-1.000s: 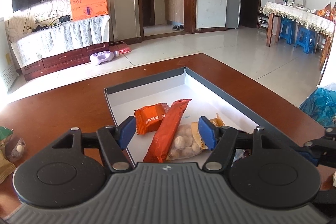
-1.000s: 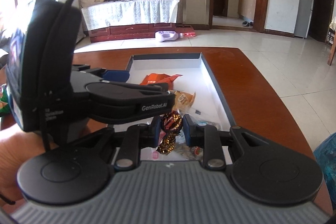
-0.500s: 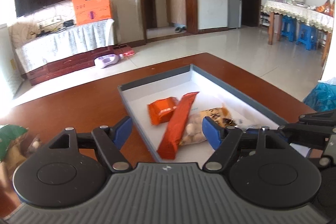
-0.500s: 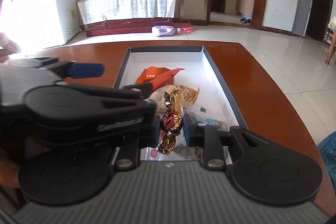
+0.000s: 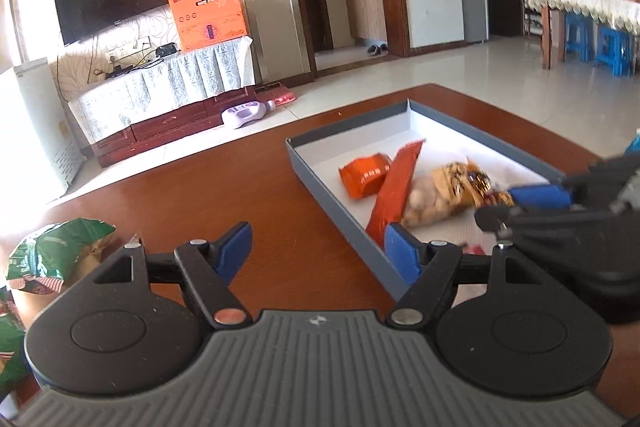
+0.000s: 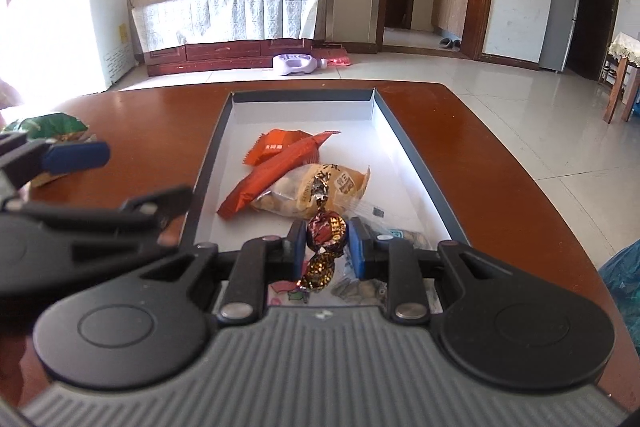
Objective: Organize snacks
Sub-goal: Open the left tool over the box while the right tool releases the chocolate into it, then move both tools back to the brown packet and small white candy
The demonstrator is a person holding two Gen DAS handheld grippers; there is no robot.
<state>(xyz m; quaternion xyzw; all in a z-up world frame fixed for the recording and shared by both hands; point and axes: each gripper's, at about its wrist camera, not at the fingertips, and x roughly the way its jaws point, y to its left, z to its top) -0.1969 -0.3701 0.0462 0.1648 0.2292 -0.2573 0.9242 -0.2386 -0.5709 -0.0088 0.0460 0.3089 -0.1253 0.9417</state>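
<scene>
The right claw (image 6: 325, 242) was clenched on a twist-wrapped candy (image 6: 326, 231) in crinkled brown-and-gold foil, just above the near end of the shallow rectangular grey box (image 6: 416, 151) on the glossy red-brown worktop (image 6: 160, 119). Inside the box lay a long orange wrapper (image 6: 276, 173), a squat orange packet (image 6: 276, 145) and a clear bag of pale round pieces (image 6: 320, 195). The left claw (image 5: 318, 253) stood released and empty over the worktop beside the box's left wall, with a crumpled green bag (image 5: 60, 247) further left.

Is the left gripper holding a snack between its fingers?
No: the left gripper stands open over the bare table, nothing between its fingers.
</scene>
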